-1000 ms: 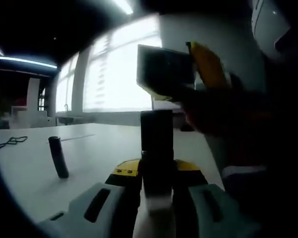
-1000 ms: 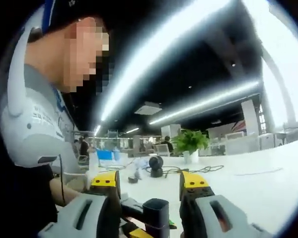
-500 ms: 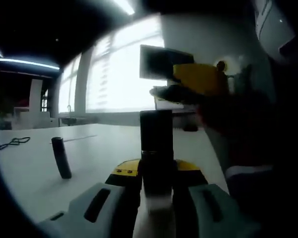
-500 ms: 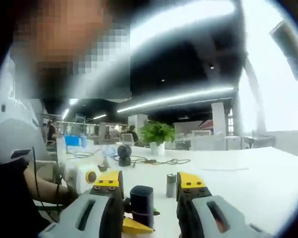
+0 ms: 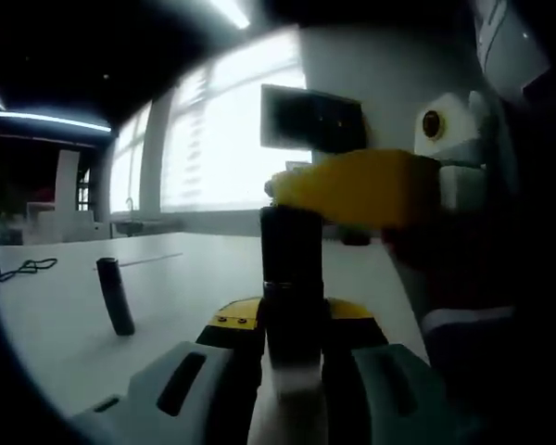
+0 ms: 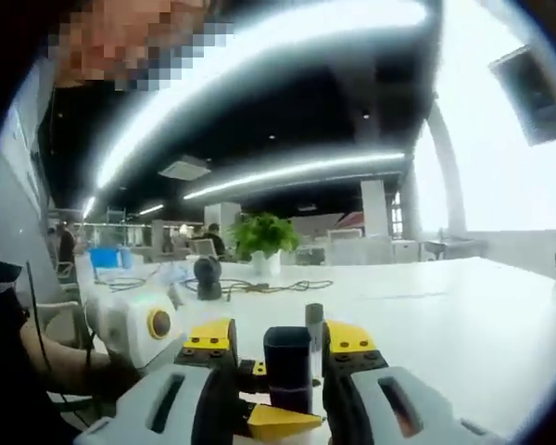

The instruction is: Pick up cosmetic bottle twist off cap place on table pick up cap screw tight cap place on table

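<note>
The left tool [image 5: 292,357] is clamped on the lower body of the cosmetic bottle [image 5: 292,278], holding it upright above the white bench [image 5: 65,315], with the dark cap [image 5: 291,243] standing clear above the yellow tips. In the left gripper view the right tool [image 5: 357,190] reaches in from the right at cap height, one yellow jaw lying across just beside the top of the cap. In the right gripper view the same cap [image 6: 288,363] sits between the right tool's [image 6: 280,348] yellow tips, which stand close on either side of it; whether they press on it I cannot tell, as the contact is hidden.

I judge the step in hand to be taking hold of the cap to twist it off, so the task is at its start.

What could go wrong from here:
- If the right tool bites only the top edge of the cap, the smooth cap may slip round inside the jaws instead of turning.
- If the left tool's hold is weaker than the thread's resistance, the whole bottle may spin with the cap.
- A twist off the bottle's axis could lever the bottle askew in the left tool, or pull it out.

A second dark tube [image 5: 114,295] stands on the bench, well apart to the left of the bottle; a black cable [image 5: 18,268] lies beyond it.
</note>
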A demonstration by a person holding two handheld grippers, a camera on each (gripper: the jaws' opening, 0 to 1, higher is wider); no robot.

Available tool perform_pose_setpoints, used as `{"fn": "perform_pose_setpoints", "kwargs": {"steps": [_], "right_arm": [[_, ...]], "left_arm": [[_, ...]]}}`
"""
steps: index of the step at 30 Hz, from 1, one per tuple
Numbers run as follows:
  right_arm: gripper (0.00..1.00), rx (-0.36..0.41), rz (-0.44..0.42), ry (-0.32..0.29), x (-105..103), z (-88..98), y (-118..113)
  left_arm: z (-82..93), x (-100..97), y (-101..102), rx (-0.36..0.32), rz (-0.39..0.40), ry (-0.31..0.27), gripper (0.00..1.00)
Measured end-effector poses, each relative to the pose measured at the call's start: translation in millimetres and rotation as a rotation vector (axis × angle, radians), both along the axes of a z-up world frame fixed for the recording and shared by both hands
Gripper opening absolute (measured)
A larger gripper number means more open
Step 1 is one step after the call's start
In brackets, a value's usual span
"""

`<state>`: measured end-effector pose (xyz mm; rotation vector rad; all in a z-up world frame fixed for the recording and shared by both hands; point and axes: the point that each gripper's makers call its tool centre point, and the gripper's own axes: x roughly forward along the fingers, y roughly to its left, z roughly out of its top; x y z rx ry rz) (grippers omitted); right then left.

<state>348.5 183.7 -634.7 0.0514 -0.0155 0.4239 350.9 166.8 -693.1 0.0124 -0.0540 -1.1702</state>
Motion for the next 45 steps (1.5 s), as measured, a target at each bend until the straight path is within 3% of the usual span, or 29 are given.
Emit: {"fn": "perform_pose_setpoints", "kwargs": {"steps": [13, 19, 25, 35, 45], "right_arm": [[0.25, -0.036, -0.066, 0.054, 15.8, -15.3, 4.9], [0.16, -0.077, -0.103, 0.048, 18.0, -15.5, -0.6], [0.16, -0.084, -0.092, 0.047, 17.3, -15.8, 0.4], [0.16, -0.099, 0.021, 0.036, 14.7, -15.1, 6.8], [0.16, -0.106, 0.164, 0.049, 7.5, -14.9, 15.5]], "left_arm": [[-0.6, 1.2, -0.1, 0.003, 0.001, -0.007, 0.14], [-0.8, 1.9, -0.2, 0.002, -0.001, -0.008, 0.14], [-1.1, 3.1, -0.3, 0.002, -0.001, -0.008, 0.14], [-3.1, 6.0, 0.9, 0.005, -0.009, -0.011, 0.14], [-4.3, 0.7, 2.4, 0.012, -0.08, 0.026, 0.13]]}}
